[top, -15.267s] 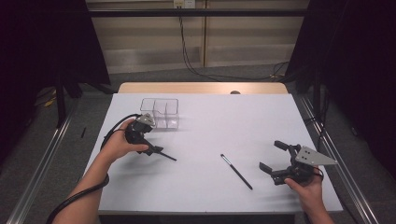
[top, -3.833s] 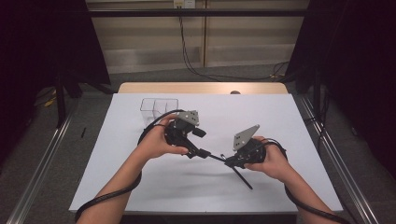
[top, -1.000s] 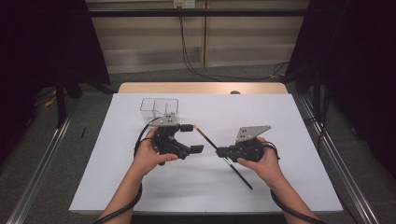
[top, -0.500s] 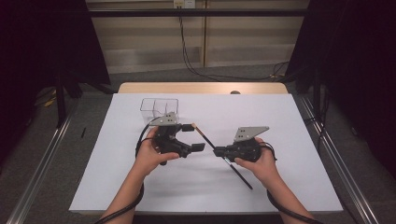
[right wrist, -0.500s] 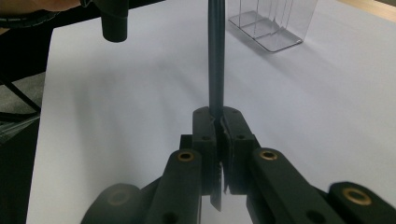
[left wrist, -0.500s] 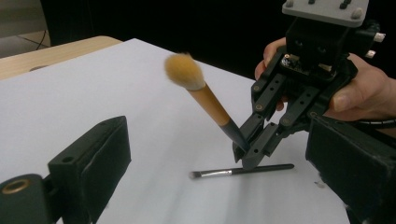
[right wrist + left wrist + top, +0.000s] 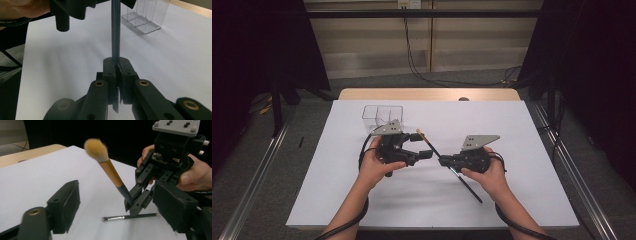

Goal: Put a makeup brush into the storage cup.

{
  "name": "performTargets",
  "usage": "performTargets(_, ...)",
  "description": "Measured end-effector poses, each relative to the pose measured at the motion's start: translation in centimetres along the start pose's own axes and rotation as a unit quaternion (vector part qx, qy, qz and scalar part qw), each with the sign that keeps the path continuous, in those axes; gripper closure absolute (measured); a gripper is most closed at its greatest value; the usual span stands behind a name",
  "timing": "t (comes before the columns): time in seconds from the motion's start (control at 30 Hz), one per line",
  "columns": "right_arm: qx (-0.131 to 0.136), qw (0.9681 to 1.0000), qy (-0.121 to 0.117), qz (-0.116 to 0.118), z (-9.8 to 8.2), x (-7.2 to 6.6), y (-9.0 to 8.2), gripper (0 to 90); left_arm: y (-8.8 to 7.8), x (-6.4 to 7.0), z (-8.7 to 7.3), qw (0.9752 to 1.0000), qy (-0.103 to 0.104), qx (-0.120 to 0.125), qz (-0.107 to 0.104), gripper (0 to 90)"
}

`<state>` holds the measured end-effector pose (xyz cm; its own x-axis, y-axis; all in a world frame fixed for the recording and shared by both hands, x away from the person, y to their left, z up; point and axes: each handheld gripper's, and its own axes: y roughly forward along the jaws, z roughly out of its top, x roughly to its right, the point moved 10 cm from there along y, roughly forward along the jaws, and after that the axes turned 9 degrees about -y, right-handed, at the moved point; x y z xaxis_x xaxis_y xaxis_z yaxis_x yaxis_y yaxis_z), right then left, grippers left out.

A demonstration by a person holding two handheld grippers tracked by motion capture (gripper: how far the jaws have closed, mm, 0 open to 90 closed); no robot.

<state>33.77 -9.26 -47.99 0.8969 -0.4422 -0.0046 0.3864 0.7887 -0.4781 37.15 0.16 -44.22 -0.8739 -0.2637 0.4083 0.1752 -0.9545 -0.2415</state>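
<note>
The big brush [image 7: 107,165], the one with a tan tuft and a wooden ferrule on a dark handle, is off the table in the middle of the scene, gripped low on its handle by the right gripper [image 7: 116,65], whose jaws are clamped together on it. It slants up and to the far left, so its tuft reaches toward the left gripper [image 7: 421,148]. That gripper's jaws stand apart on either side of the brush and have just been closing in; the brush lies between them, yet the pads do not press on it, as far as the left gripper view shows. I judge this to be a hand-over from right to left, roughly midway: the brush is picked up and offered, but the left has not taken it, and the right has not let go.

A second, thin brush [image 7: 130,216] lies flat on the white table [image 7: 522,125], near the person, under the right gripper; it is untouched.

The clear plastic holder [image 7: 382,114] stands at the far left, well apart from both brushes. Its compartments look empty, so placing the brushes there, if that is the aim, remains to be done.
</note>
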Motion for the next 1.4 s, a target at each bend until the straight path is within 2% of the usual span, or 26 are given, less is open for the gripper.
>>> performTargets(0.1,0.004,1.0,0.004,-0.001,0.2,-0.1,0.1,85.5,0.2,0.1,0.0,1.0,0.005,0.003,-0.002,31.0)
performTargets(0.33,0.005,1.0,0.006,-0.005,0.1,0.0,0.3,85.4,0.2,0.3,0.1,0.9997,-0.01,0.019,-0.007,50.4)
performTargets(0.4,0.004,0.9999,0.008,-0.006,0.0,0.1,0.3,85.4,0.2,0.3,0.1,0.9998,-0.009,0.019,-0.007,54.4)
performTargets(0.43,0.004,0.9999,0.007,-0.006,0.0,0.1,0.3,85.4,0.3,0.4,0.1,0.9996,-0.013,0.021,-0.013,55.3)
performTargets(0.53,0.002,0.9999,0.008,-0.006,0.0,0.0,0.4,85.4,0.4,0.4,-0.1,0.9995,-0.02,0.018,-0.013,60.7)
performTargets(0.67,0.003,1.0,0.009,-0.004,0.0,-0.1,0.5,85.3,0.3,0.3,-0.2,0.9991,-0.035,0.022,-0.008,73.4)
performTargets(0.7,0.004,0.9999,0.01,-0.001,0.0,-0.2,0.6,85.3,0.3,0.3,-0.3,0.999,-0.038,0.021,-0.014,76.2)
performTargets(0.73,0.003,1.0,0.009,-0.002,0.0,-0.3,0.7,85.2,0.2,0.3,-0.2,0.9987,-0.043,0.023,-0.018,77.6)
performTargets(0.9,0.002,0.9999,0.012,0.003,-0.1,-0.4,1.1,85.0,0.3,0.5,-0.2,0.9987,-0.041,0.023,-0.019,80.0)
performTargets(1.23,0.01,0.9996,0.024,0.006,-0.1,-0.6,1.8,85.1,0.5,0.6,0.0,0.998,-0.046,0.038,-0.02,82.0)
performTargets(1.4,0.012,0.9995,0.029,0.01,0.0,-0.8,2.2,85.0,0.7,0.8,0.0,0.9981,-0.04,0.043,-0.02,82.7)
